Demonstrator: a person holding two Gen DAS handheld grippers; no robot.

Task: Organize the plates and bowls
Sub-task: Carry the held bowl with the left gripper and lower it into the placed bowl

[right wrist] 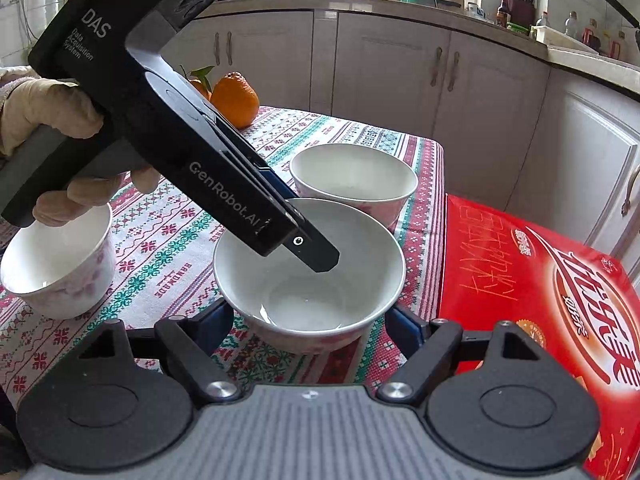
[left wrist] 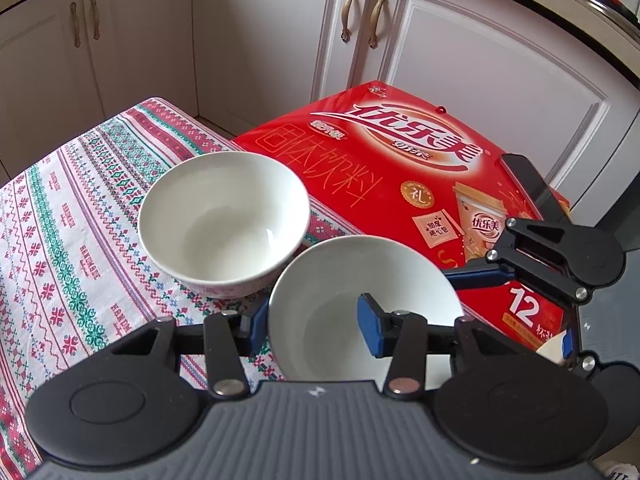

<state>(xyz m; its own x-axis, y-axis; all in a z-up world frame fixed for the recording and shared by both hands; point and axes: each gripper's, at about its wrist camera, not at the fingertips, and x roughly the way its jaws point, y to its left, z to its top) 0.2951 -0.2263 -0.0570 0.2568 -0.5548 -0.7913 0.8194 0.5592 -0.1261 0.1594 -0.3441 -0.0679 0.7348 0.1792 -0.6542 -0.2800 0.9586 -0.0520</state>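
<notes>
A white bowl (left wrist: 340, 272) (right wrist: 304, 300) sits low at the corner of the patterned tablecloth (left wrist: 80, 220), beside a red box. My left gripper (left wrist: 312, 326) is shut on its wall, one blue pad outside the rim and the other inside. In the right wrist view the left gripper (right wrist: 300, 220) comes down from the upper left. My right gripper (right wrist: 310, 316) straddles the same bowl's lower body, both blue pads against its sides. Whether the bowl rests on the cloth is unclear. A second white bowl (left wrist: 224, 216) (right wrist: 352, 176) stands just beyond, and a third (right wrist: 56, 276) farther left.
The red drink box (left wrist: 400, 160) (right wrist: 540, 280) lies against the table's right edge. Two oranges (right wrist: 234, 98) sit at the table's far side. A gloved hand (right wrist: 48, 108) holds the left gripper. White cabinet doors (left wrist: 260, 40) stand close behind the table.
</notes>
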